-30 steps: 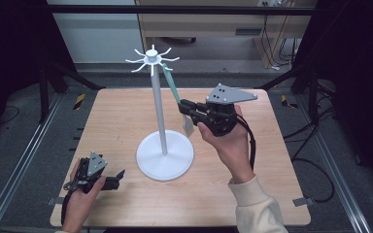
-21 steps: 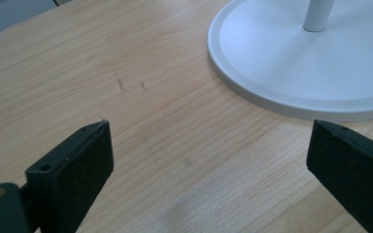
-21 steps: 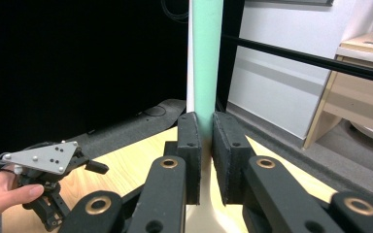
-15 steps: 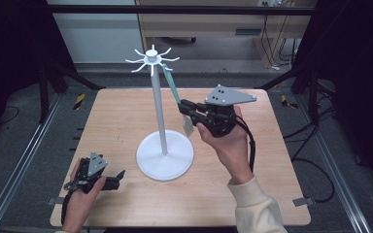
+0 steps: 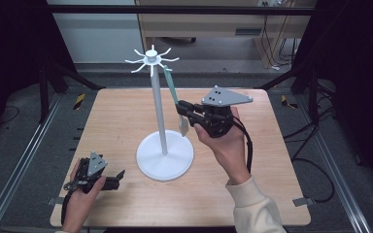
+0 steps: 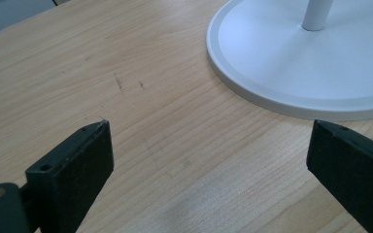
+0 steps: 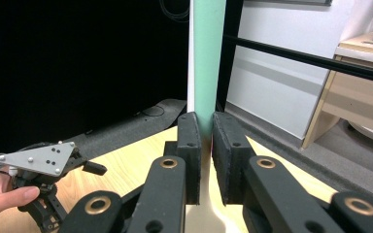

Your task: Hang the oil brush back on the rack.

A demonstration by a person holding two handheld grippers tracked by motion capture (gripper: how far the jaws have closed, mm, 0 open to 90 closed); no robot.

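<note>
A white stand (image 5: 158, 104) with a round base (image 5: 165, 155) and a ring of hooks (image 5: 151, 59) on top stands mid-table. A long utensil with a green handle (image 5: 172, 86) and a pale blade (image 5: 184, 126) hangs tilted from just below the hooks; whether it rests on one I cannot tell. My right gripper (image 5: 180, 108) is shut on the green handle (image 7: 209, 53), whose sides its pads (image 7: 190, 133) press in the right gripper view. My left gripper (image 5: 119, 177) rests on the table at the front left, open, with only bare wood between its jaws (image 6: 209, 145). The base's rim (image 6: 272, 97) lies just beyond them.
The wooden table (image 5: 116, 116) is framed by metal rails (image 5: 24, 155) and dark curtains. Cables trail from both grippers over the table's right edge (image 5: 320, 184) and front left. A wooden desk (image 5: 213, 24) stands behind the table.
</note>
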